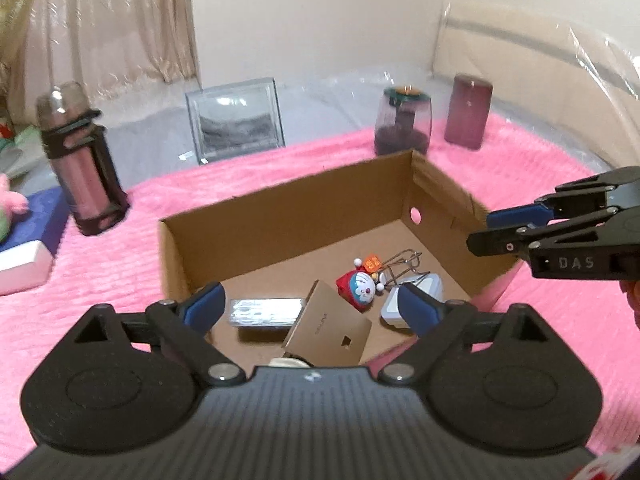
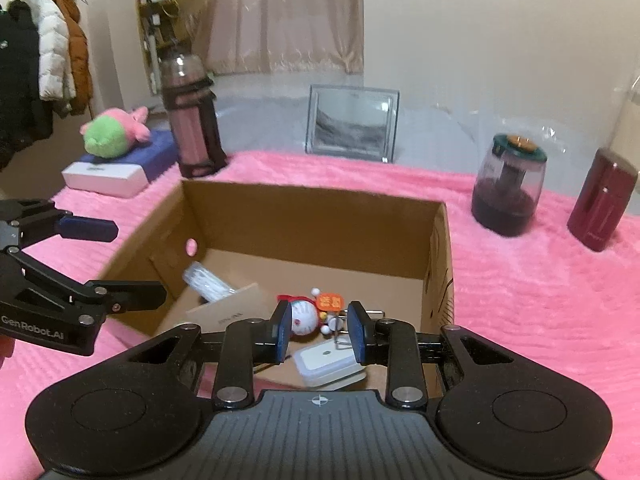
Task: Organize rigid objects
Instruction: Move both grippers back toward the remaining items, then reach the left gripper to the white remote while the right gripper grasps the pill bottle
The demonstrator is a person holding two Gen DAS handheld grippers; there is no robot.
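Observation:
An open cardboard box (image 1: 288,216) (image 2: 312,220) sits on a pink blanket. Inside lie a red-and-blue cat figure (image 1: 362,286) (image 2: 304,318), a silver foil pack (image 1: 266,312) (image 2: 206,282), a small brown carton (image 1: 328,328) (image 2: 228,312), a white case (image 1: 424,288) (image 2: 326,360) and a wire clip (image 1: 404,264). My left gripper (image 1: 310,296) (image 2: 136,260) hangs above the box's left near side, open wide and holding nothing. Over the near right part hovers my right gripper (image 2: 320,332) (image 1: 482,230), shut with only a narrow gap and nothing between its pads.
Behind the box stand a pink bottle with black straps (image 1: 82,160) (image 2: 192,120), a glass picture frame (image 1: 238,122) (image 2: 352,124), a green-lidded jar (image 1: 402,124) (image 2: 508,188) and a maroon cylinder (image 1: 468,112) (image 2: 604,204). A plush toy (image 2: 114,132) and white box (image 2: 104,178) lie far left.

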